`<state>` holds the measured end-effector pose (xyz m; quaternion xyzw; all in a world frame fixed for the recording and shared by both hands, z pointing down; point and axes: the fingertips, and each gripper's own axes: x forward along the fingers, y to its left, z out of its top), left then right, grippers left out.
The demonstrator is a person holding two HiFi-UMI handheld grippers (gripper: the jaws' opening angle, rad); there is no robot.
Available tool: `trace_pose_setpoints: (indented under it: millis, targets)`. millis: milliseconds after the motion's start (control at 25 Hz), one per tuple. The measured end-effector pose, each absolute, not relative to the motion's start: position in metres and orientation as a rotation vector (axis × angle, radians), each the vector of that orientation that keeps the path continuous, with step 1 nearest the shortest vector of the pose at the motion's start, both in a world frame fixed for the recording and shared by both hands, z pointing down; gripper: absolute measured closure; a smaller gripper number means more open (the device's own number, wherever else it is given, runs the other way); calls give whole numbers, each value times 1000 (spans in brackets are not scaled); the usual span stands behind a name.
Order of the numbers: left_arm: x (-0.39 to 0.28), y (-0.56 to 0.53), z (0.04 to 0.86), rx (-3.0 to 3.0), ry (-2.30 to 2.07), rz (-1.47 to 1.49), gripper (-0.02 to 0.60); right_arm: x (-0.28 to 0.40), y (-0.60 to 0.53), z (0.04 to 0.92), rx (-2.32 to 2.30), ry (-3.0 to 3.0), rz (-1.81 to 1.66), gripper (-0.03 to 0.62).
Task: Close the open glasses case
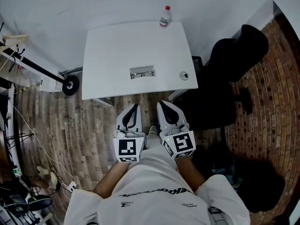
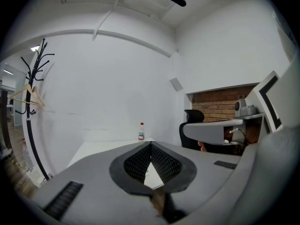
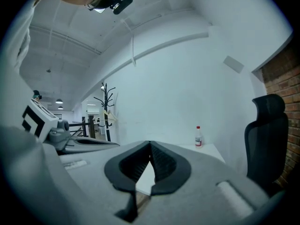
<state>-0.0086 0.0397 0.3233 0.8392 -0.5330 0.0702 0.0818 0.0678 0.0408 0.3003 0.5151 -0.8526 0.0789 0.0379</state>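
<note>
Two grippers (image 1: pixel 136 106) (image 1: pixel 162 103) (fingers (image 2: pixel 138 163) together), one case (image 1: pixel 142 72), one bottle (image 1: pixel 165 16).

A white short-sleeved T-shirt (image 1: pixel 154 191) with dark chest lettering is worn. The left gripper (image 1: pixel 136 108) and right gripper (image 1: pixel 162 105) are shelled in pale grey, and the jaws are lined with black ribbed pads (image 2: pixel 161 163). A white cube (image 1: pixel 128 148) printed with black square markers is carried on each.
</note>
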Motion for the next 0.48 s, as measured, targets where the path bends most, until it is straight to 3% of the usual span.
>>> trace_pose_setpoints:
  millis: [480]
  targets:
    - [23,-54,345,2398,-1627,217,583,96,-56,324,1481,-2657,285,594]
